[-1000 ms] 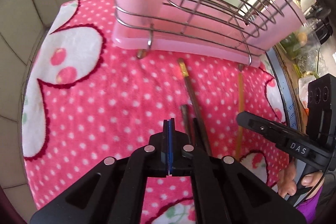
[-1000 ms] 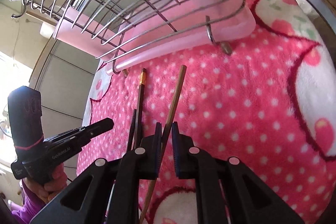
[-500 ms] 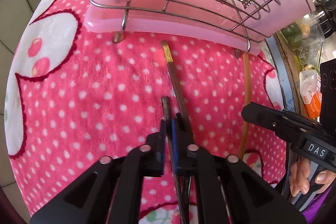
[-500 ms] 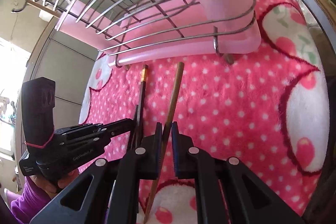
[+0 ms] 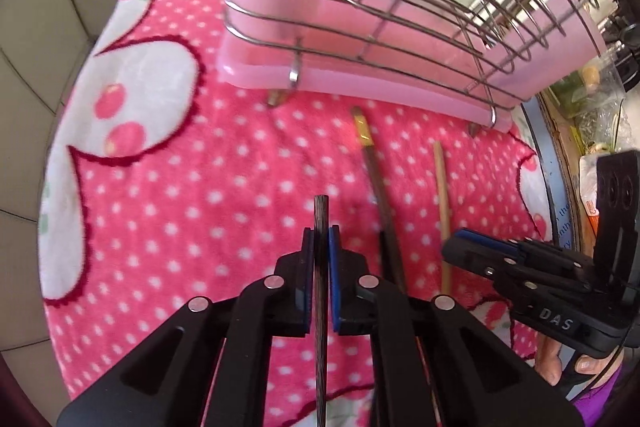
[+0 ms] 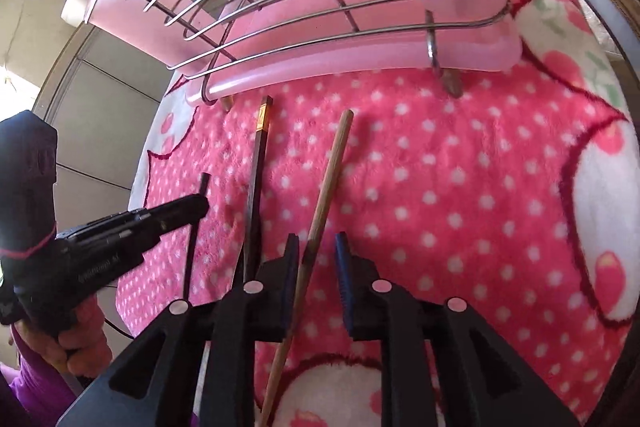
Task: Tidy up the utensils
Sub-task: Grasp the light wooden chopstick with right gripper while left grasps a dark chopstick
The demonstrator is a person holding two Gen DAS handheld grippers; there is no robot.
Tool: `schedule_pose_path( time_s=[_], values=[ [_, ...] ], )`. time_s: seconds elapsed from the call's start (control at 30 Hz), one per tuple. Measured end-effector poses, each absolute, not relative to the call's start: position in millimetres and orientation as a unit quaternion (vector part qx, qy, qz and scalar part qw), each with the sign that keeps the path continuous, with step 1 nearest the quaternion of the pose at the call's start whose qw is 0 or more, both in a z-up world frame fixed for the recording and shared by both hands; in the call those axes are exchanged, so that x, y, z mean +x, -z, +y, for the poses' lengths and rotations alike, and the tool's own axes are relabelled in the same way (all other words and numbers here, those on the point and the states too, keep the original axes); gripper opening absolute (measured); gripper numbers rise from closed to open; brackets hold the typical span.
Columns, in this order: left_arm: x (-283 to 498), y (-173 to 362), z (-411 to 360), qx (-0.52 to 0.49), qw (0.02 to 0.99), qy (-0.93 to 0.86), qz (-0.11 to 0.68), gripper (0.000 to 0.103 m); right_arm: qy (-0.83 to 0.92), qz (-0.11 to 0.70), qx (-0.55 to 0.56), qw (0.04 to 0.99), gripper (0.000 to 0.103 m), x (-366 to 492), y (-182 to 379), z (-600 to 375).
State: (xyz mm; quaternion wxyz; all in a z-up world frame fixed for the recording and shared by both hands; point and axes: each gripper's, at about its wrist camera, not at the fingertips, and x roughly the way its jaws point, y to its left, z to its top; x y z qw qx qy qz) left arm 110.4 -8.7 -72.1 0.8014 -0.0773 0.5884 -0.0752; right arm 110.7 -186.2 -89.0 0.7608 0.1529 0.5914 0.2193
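Left gripper (image 5: 320,239) closing on a dark chopstick (image 5: 321,211); right gripper (image 6: 318,253) opening, pads off the wooden chopstick (image 6: 328,183) between them

Left hand-held gripper (image 5: 320,239): matte black frame, two angular arms bearing round silver screw heads, blue ribbed pads (image 5: 333,267) on the fingertips. In the right wrist view, at nine o'clock, it shows a black box handle with a red band and faint white lettering.

Right hand-held gripper (image 6: 316,259): same black frame, silver screws, blue ribbed pads (image 6: 343,267); white "DAS" marking on its side. Thin black cable trails below.

Purple sleeve (image 5: 596,399) at five o'clock.
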Motion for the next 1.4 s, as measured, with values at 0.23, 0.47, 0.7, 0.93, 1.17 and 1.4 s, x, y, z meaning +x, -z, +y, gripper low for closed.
schedule_pose_path(
  time_s=[0.23,0.47,0.7,0.93,1.17,1.4],
  values=[
    [107,76,20,-0.111,0.800,0.053,0.588,0.006,-0.219,0.593,0.156,0.759,0.022,77,91,-175],
    [104,86,26,-0.106,0.796,0.046,0.594,0.006,-0.213,0.577,0.143,0.775,0.005,47,87,-170],
    [95,78,36,-0.116,0.797,0.038,0.591,0.007,-0.217,0.567,0.134,0.783,0.000,26,76,-175],
    [73,43,55,-0.108,0.816,0.042,0.567,0.008,-0.212,0.563,0.139,0.787,0.028,21,76,-162],
    [69,33,44,-0.110,0.825,0.055,0.552,0.008,-0.194,0.583,0.131,0.778,0.009,23,91,-159],
    [79,37,41,-0.098,0.821,0.057,0.559,0.008,-0.184,0.578,0.136,0.784,0.010,8,83,-175]
  ],
)
